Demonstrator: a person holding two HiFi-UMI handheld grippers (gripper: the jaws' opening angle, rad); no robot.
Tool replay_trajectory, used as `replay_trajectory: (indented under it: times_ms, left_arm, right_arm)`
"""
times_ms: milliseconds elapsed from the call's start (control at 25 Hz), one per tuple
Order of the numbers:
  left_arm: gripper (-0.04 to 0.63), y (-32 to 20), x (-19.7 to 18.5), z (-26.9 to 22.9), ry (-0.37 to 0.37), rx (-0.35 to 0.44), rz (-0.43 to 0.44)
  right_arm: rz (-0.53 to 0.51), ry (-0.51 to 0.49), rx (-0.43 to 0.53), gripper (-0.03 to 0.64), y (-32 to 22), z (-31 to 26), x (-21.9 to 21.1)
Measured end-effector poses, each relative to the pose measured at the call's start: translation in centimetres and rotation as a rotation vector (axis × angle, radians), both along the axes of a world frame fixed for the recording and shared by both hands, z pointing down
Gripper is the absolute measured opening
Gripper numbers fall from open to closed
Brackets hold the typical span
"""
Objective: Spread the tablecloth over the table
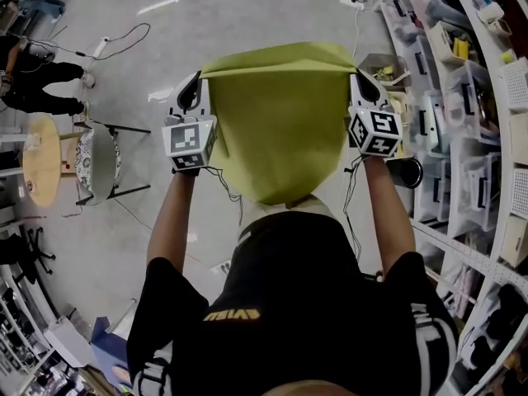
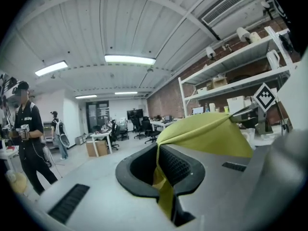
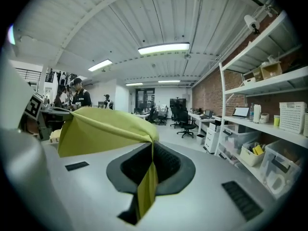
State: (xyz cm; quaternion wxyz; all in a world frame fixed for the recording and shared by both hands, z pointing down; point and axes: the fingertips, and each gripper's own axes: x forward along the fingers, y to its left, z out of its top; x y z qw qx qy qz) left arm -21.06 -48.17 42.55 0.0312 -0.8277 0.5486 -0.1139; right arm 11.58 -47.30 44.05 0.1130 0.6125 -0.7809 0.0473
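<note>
**A:** Head view: what is held at the centre of the frame?

**B:** A yellow-green cloth [image 1: 280, 130] is held up in the air. Its top edge is stretched between the left gripper [image 1: 199, 76] at centre left and the right gripper [image 1: 355, 74] at centre right. The rest is left hanging towards the lower middle, in front of the holder's dark shirt [image 1: 289, 304].

**A:** How are the jaws set?

**B:** In the left gripper view both jaws are seen pressed together on a corner of the cloth, with a strip of it pinched in the slot at lower centre. The same is seen in the right gripper view: the jaws are clamped on the other corner, and the fabric is drawn off to the left of that frame.

**A:** What is seen around the cloth?

**B:** It is held above grey floor [image 1: 247, 15]. A round table [image 1: 41, 159] and a chair [image 1: 99, 163] are seen at the left edge, well apart from the cloth. Shelves [image 1: 462, 97] with bins are lined along the right edge.
</note>
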Motion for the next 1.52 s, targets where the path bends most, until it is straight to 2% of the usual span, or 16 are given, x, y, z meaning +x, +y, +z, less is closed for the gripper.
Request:
replay_trajectory:
  times_ms: [200, 360, 480, 600, 720, 920, 1120, 1360, 1520]
  left_arm:
    - [0.023, -5.3, 0.5, -0.3, -0.055, 0.005, -0.007]
    - [0.021, -9.9, -0.2, -0.2, -0.094, 0.004, -0.004]
    - [0.021, -13.2, -1.6, -0.7, -0.082, 0.001, -0.026]
    - [0.021, -15.6, -2.5, -0.3, -0.032, -0.009, -0.041]
    - [0.021, -17.7, -2.8, 0.1, -0.036, 0.000, -0.043]
    - [0.021, -19.6, -4.0, 2.2, -0.008, 0.016, -0.106]
    - [0.021, -20.2, -4.7, 6.4, 0.012, -0.032, -0.141]
    - [0.023, -19.8, -4.1, 11.5, -0.038, -0.124, -0.113]
    - [0.042, -18.7, -4.5, 15.0, -0.112, -0.195, -0.133]
  right_arm:
    - [0.000, 0.011, 0.001, 0.008, -5.5, -0.2, 0.4]
    - [-0.035, 0.118, 0.045, 0.008, -9.9, -1.2, -0.4]
    - [-0.061, 0.183, 0.058, 0.008, -13.1, -1.8, -1.9]
    - [-0.079, 0.233, 0.058, 0.008, -15.6, -1.7, -3.0]
    - [-0.079, 0.258, 0.060, 0.008, -18.1, -1.1, -3.4]
    - [-0.055, 0.176, 0.041, 0.008, -20.6, 1.2, -4.7]
    - [-0.031, 0.172, -0.005, 0.008, -21.2, 5.0, -5.4]
    - [-0.035, 0.198, -0.082, 0.008, -20.9, 9.2, -4.9]
    - [-0.066, 0.253, -0.152, 0.030, -19.9, 12.0, -5.2]
